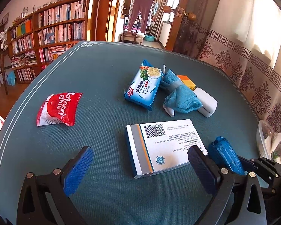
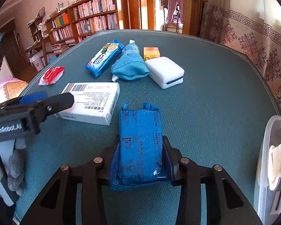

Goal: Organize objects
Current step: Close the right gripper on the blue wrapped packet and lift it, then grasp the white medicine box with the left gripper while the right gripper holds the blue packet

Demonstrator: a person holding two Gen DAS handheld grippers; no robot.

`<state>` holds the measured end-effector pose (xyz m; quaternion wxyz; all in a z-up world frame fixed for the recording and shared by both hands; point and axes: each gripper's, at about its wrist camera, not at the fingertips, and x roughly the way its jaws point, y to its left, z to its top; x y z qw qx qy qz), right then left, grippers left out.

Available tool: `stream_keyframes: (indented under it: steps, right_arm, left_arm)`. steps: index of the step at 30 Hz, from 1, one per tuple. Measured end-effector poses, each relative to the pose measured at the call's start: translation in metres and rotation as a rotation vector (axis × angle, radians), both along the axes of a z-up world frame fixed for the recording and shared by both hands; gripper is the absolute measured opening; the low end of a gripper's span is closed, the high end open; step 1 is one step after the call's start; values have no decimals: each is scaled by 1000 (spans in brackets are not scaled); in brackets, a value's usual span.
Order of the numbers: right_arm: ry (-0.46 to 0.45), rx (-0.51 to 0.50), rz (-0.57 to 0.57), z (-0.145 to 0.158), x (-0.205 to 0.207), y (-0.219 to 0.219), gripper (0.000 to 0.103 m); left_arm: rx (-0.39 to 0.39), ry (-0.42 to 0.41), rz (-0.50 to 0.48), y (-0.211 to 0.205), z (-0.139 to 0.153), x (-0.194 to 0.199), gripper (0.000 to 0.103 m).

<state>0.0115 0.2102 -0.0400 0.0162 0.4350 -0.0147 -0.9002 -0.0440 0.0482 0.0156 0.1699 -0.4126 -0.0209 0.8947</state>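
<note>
- Dark blue snack packet (image 2: 140, 146) sits lengthwise between the right gripper (image 2: 140, 159) fingers (image 2: 169, 157), which are clamped on its two long sides, its far end reaching past the fingertips over the green table (image 2: 215, 97).
- White medicine box (image 1: 163, 146) lies flat on the table just left of the packet.
- Left gripper (image 1: 140, 168) fingers (image 1: 78, 170) stand wide apart, clamping nothing; the right one overlaps the box's near corner.

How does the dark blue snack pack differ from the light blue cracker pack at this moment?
The dark blue snack pack is clamped between the right gripper's pads; the light blue cracker pack lies free further back on the table. The dark pack shows plain printed nutrition text; the cracker pack shows a food picture. The cracker pack touches the blue cloth; the dark pack touches no other object. Both are sealed wrappers.
</note>
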Motion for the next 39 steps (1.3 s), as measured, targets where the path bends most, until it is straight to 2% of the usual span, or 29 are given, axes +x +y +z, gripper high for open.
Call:
stream_keyframes:
  steps: [8,15,20,26,34,39]
  right_arm:
    - [-35,-76,65,1,23,-6,42]
    - [-12,-57,66,1,-10,-15,42]
    - [13,-32,31,-1,-29,-13,42]
    - [21,-9,-4,-2,-22,-7,42]
    - [29,-42,-18,-1,-14,5,42]
    - [33,-52,-20,-2,-14,5,42]
  left_arm:
    - [7,7,8,-2,2,1,103]
    - [8,5,-31,-1,5,4,103]
    - [-29,-5,-63,-2,4,-2,103]
    - [-75,-41,-123,9,-3,-17,103]
    - [-133,-61,-201,28,-11,-23,103]
    - [-158,-72,-214,33,-13,-36,103]
